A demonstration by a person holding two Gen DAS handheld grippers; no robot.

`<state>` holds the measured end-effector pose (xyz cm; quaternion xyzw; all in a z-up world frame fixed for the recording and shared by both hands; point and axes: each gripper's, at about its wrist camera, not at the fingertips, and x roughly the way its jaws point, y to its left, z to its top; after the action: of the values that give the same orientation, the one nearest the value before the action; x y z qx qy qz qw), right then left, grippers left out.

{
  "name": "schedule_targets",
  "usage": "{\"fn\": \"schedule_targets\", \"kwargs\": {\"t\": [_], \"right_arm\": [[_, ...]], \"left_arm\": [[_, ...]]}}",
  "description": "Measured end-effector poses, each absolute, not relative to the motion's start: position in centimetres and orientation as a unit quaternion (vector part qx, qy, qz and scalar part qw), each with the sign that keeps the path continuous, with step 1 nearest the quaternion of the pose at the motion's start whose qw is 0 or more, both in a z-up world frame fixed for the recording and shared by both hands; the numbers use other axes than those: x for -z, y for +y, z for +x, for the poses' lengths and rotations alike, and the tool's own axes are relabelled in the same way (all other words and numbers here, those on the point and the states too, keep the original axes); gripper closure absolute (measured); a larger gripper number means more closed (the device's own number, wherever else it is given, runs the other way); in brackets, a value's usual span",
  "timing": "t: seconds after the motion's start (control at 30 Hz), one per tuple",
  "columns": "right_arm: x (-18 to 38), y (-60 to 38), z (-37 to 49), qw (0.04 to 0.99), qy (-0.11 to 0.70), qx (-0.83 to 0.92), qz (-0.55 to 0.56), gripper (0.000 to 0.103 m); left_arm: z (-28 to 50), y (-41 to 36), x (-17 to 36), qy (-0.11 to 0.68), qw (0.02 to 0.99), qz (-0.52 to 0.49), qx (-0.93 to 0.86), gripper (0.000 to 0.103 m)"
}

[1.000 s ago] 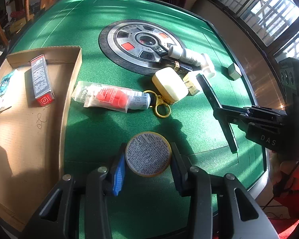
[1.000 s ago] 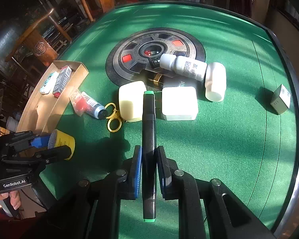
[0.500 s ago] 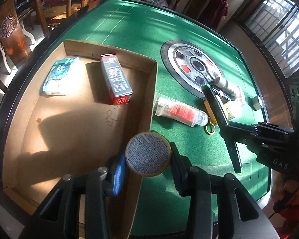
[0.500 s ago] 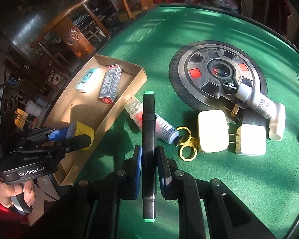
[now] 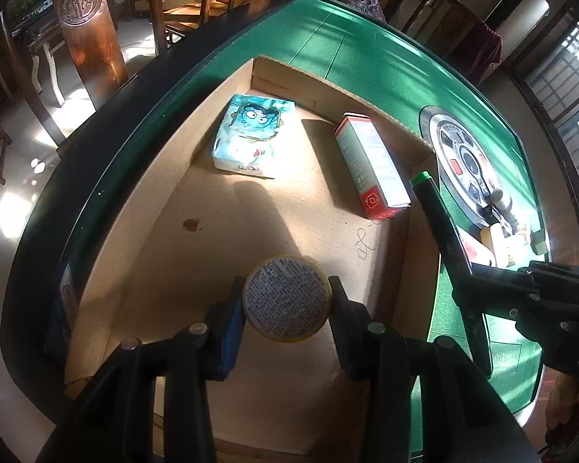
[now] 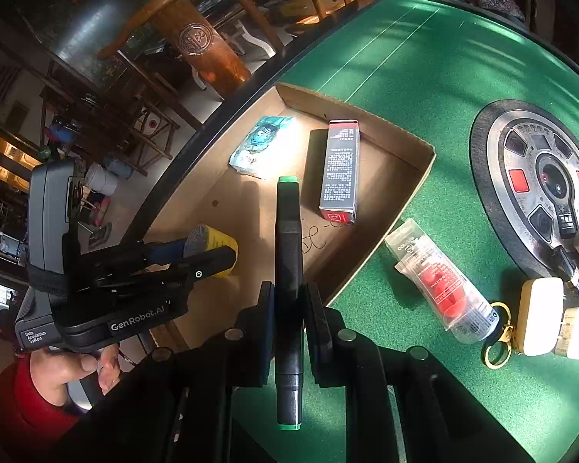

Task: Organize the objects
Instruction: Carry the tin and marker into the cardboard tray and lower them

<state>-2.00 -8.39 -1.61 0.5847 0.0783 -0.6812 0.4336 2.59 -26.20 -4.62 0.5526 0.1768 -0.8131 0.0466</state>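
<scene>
My left gripper is shut on a round yellow tin with a printed label, held above the floor of the cardboard tray. In the right wrist view the same tin hangs over the tray. My right gripper is shut on a black marker with green ends, its tip over the tray's near part. The marker also shows at the right of the left wrist view. In the tray lie a blue cartoon tissue pack and a red-ended carton.
On the green felt table lie a clear packet with red contents, a gold ring clip, white cases and a round metal centre panel. Wooden chairs stand beyond the table edge. A hand in a red sleeve holds the left gripper.
Both grippers have swung left from the cluttered middle of the table to the cardboard tray, each still holding its object. The tin now hangs over the tray floor.
</scene>
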Motion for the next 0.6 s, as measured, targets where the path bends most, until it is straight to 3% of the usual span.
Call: {"fn": "schedule_targets", "kwargs": {"t": [0.27, 0.6], "right_arm": [[4.9, -12.9, -3.9, 0.399, 0.054, 0.66, 0.634, 0.086], [5.4, -16.4, -5.2, 0.359, 0.078, 0.69, 0.623, 0.086]], "left_arm": [[0.7, -28.7, 6.1, 0.159, 0.05, 0.558, 0.813, 0.064], [-1.4, -29.6, 6.3, 0.143, 0.038, 0.55, 0.822, 0.064]]}}
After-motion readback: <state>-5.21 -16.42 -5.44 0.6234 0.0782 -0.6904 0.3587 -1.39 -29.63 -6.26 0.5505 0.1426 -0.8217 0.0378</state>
